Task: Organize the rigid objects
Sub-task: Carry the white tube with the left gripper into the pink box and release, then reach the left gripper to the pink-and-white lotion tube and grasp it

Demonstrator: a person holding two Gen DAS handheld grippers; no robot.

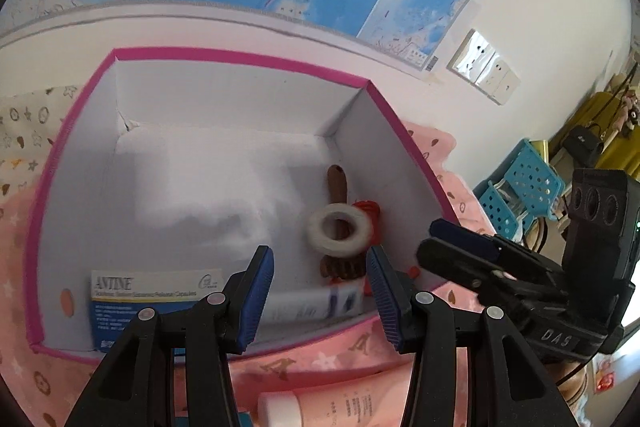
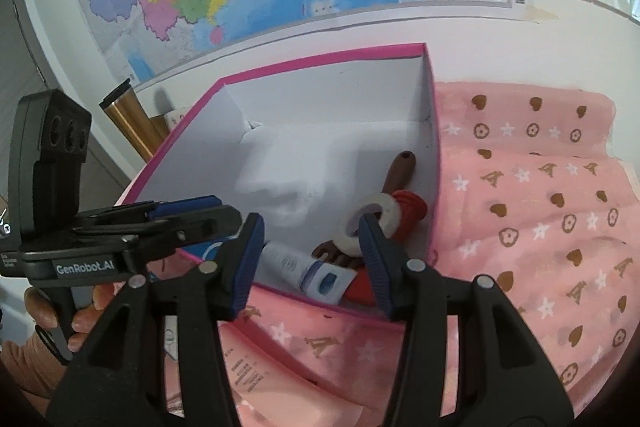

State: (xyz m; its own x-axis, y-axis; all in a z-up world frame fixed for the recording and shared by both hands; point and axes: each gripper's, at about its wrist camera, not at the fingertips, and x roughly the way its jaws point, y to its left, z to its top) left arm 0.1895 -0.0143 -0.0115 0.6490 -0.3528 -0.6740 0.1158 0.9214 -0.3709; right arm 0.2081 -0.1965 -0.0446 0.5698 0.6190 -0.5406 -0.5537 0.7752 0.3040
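Note:
A pink-rimmed white box [image 1: 244,57] [image 2: 320,61] holds a white tape ring [image 1: 340,231] [image 2: 374,223], a brown wooden back-scratcher [image 1: 337,183] [image 2: 398,173], a red item [image 1: 370,206] [image 2: 412,205], a white tube [image 1: 316,305] [image 2: 308,267] and a blue ANTINE medicine carton [image 1: 132,303]. My left gripper [image 1: 320,297] is open and empty above the box's near wall. My right gripper [image 2: 312,265] is open and empty over the near right corner. Each gripper shows in the other's view, the right one [image 1: 460,243] and the left one [image 2: 192,213].
A pink patterned cloth [image 2: 540,227] covers the table. A pink bottle with a white cap [image 1: 320,407] lies in front of the box. A gold tumbler [image 2: 128,123] stands left, blue baskets [image 1: 524,183] right. A map and sockets hang on the wall behind.

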